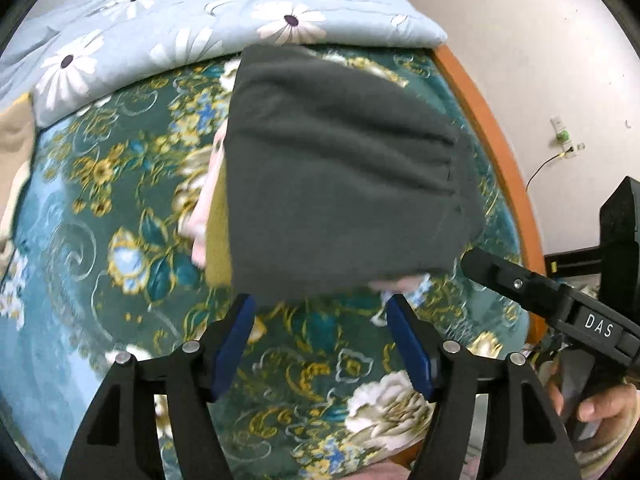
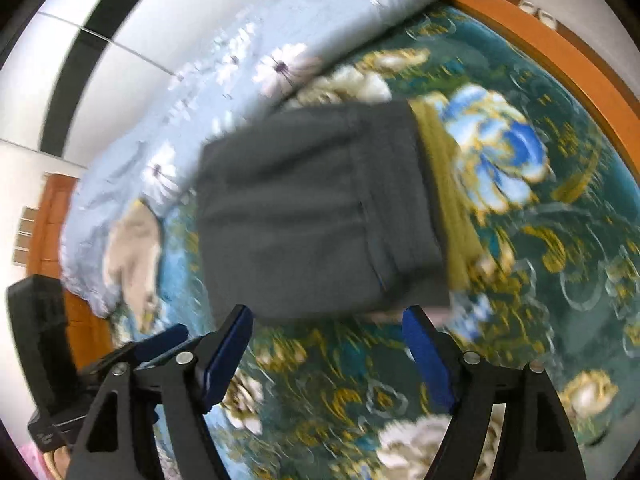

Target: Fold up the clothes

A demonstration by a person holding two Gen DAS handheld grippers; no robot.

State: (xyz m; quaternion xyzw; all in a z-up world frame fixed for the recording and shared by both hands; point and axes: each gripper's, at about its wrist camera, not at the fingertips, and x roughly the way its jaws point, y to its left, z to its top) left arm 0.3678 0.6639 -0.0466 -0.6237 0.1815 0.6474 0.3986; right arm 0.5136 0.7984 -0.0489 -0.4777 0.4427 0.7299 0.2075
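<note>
Floral bedspread (image 1: 120,220), white wall (image 1: 520,40)

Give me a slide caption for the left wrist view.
Open left hand-held gripper facing a folded dark grey garment on the floral bedspread.

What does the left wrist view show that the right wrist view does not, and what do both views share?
Only the left wrist view shows a wall socket with a cable and the person's hand holding the right gripper. Only the right wrist view shows a dark stripe on the white wall. Both show the folded dark grey garment on the floral bedspread, olive fabric beneath it, the daisy quilt, and open fingers holding nothing.
</note>
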